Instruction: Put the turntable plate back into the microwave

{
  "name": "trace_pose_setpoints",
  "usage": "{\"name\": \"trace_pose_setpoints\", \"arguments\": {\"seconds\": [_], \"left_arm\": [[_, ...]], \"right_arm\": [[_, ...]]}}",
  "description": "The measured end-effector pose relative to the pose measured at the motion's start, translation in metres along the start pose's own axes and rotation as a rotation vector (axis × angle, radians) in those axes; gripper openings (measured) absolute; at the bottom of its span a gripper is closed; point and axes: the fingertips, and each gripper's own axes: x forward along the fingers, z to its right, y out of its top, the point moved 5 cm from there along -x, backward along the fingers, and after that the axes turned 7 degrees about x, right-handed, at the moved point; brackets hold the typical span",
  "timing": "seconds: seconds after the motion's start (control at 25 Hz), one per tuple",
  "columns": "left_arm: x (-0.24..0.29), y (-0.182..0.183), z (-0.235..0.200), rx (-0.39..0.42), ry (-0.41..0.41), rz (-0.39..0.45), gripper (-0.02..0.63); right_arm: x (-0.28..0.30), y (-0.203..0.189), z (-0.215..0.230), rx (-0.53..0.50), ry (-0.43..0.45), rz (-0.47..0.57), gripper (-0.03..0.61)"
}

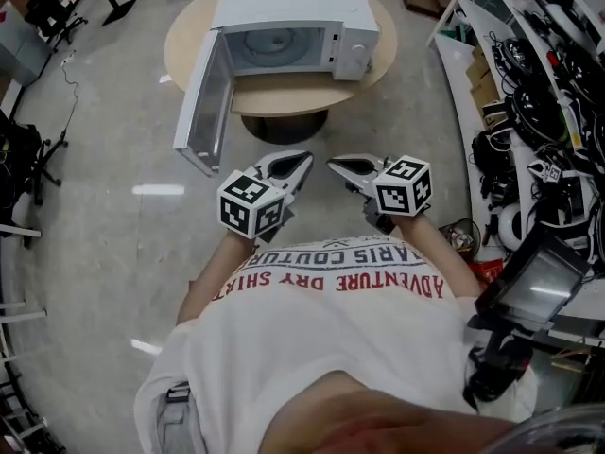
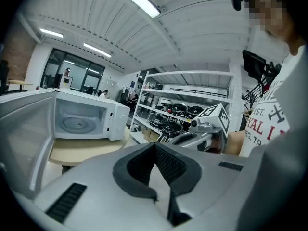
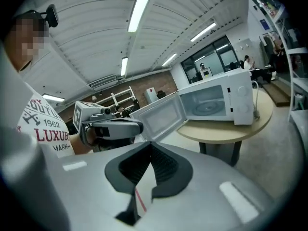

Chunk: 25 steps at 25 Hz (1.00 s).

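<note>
The white microwave stands on a round wooden table with its door swung wide to the left. The glass turntable plate lies flat inside the cavity; it also shows as the plate in the left gripper view and the plate in the right gripper view. My left gripper and right gripper hover side by side near my chest, well short of the table, tips pointing toward each other. Both are shut with nothing held: left gripper, right gripper.
Metal shelving crowded with cables and gear runs along the right. A dark screen sits at my right hip. Tripod stands are on the left. Grey floor lies between me and the table.
</note>
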Motion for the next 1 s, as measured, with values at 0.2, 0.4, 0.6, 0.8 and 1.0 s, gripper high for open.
{"name": "trace_pose_setpoints", "arguments": {"seconds": [0.2,0.4,0.6,0.8,1.0], "left_arm": [[-0.024,-0.034,0.095,-0.008,0.011,0.015,0.0],[-0.047,-0.079,0.221,-0.049,0.038,-0.004,0.0],[-0.087,-0.116,0.33,-0.128,0.051,-0.035,0.0],[-0.147,-0.134,0.391,-0.111,0.061,-0.029,0.0],[-0.227,-0.16,0.444,-0.073,0.017,0.012,0.0]], "right_arm": [[-0.064,-0.064,-0.045,-0.234,-0.114,-0.108,0.002],[-0.149,-0.142,-0.109,-0.096,0.01,-0.049,0.002],[-0.223,-0.219,-0.159,0.004,0.044,-0.018,0.002],[-0.244,-0.274,-0.23,-0.061,-0.002,-0.012,0.002],[-0.249,-0.331,-0.319,-0.078,-0.04,0.026,0.002]]}}
